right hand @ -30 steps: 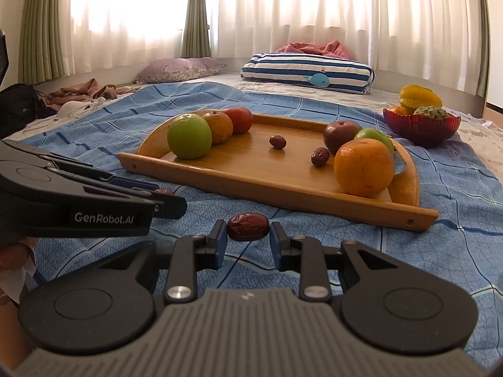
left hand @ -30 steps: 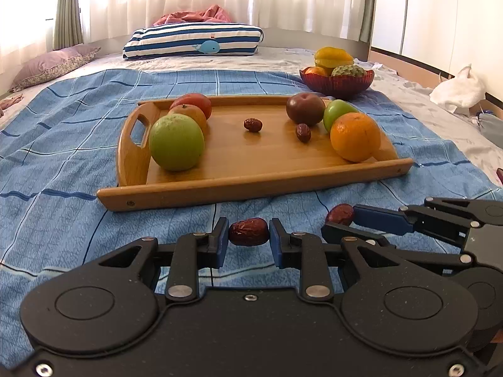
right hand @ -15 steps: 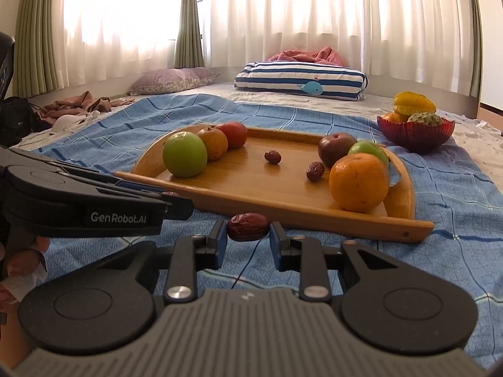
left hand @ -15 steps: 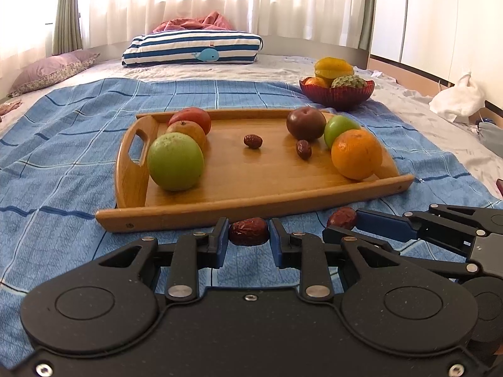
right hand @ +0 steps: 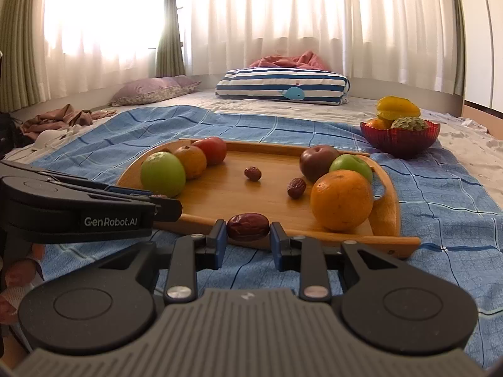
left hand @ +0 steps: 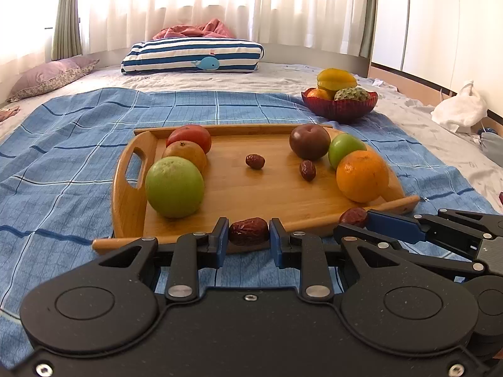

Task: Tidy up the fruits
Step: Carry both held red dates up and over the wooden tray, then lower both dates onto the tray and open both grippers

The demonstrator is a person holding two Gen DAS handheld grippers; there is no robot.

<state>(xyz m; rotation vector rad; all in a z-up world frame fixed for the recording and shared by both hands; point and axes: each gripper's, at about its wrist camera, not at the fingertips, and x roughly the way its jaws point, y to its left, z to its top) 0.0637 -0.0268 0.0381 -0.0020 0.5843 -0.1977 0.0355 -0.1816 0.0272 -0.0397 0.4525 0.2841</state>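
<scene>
Fingers of left gripper (left hand: 249, 238) and right gripper (right hand: 248, 234) each clamp a date, both just short of the tray (left hand: 314, 220) near rim; two dates already lie inside it, these two judged outstanding

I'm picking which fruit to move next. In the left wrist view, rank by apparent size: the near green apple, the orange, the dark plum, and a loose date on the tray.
1. near green apple
2. orange, slightly smaller
3. dark plum, farther away, so unsure
4. loose date, clearly smallest

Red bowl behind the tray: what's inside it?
The red bowl holds a yellow starfruit, an orange fruit and a scaly green fruit. Anything beneath them is hidden by its wall.
</scene>
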